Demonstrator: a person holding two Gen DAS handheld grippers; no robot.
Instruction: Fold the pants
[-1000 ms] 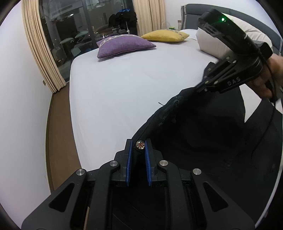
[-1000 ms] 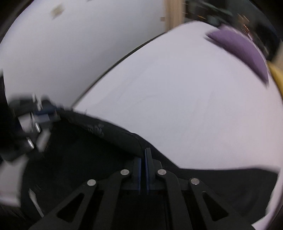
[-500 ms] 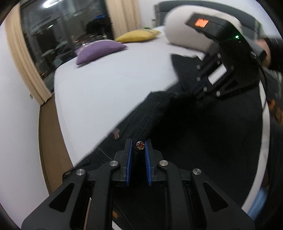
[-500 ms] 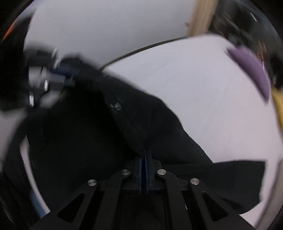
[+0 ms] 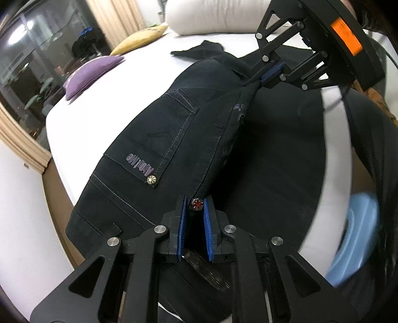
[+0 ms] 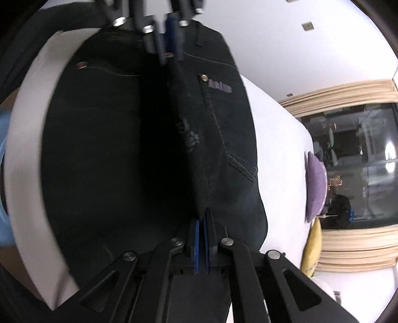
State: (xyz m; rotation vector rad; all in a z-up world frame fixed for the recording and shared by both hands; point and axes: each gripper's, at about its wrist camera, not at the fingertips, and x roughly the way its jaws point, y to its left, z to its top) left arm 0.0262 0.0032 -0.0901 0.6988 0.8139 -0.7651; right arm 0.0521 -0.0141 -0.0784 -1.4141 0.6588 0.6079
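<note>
Black pants point(image 5: 174, 139) lie across the white bed point(image 5: 99, 99), one half raised as a taut ridge between my two grippers. My left gripper point(image 5: 194, 202) is shut on the waistband edge at a metal button point(image 5: 197, 203). A back pocket with a purple label point(image 5: 139, 166) faces up beside it. At the upper right of the left wrist view my right gripper point(image 5: 261, 79) is shut on the same edge farther along. In the right wrist view the right gripper point(image 6: 202, 223) pinches the black pants point(image 6: 223, 139), and the left gripper point(image 6: 171, 32) shows at the top.
A purple cushion point(image 5: 92, 72) and a yellow cushion point(image 5: 141, 42) lie at the bed's far end, a white pillow point(image 5: 214, 17) beside them. Curtains and a dark window point(image 6: 353, 159) stand beyond. Wooden floor point(image 5: 57, 198) runs along the bed's left side.
Both grippers have carried the held pants edge across the bed, and both have rolled. The back pocket and label have come into view, and the fabric between the grippers has pulled straighter.
</note>
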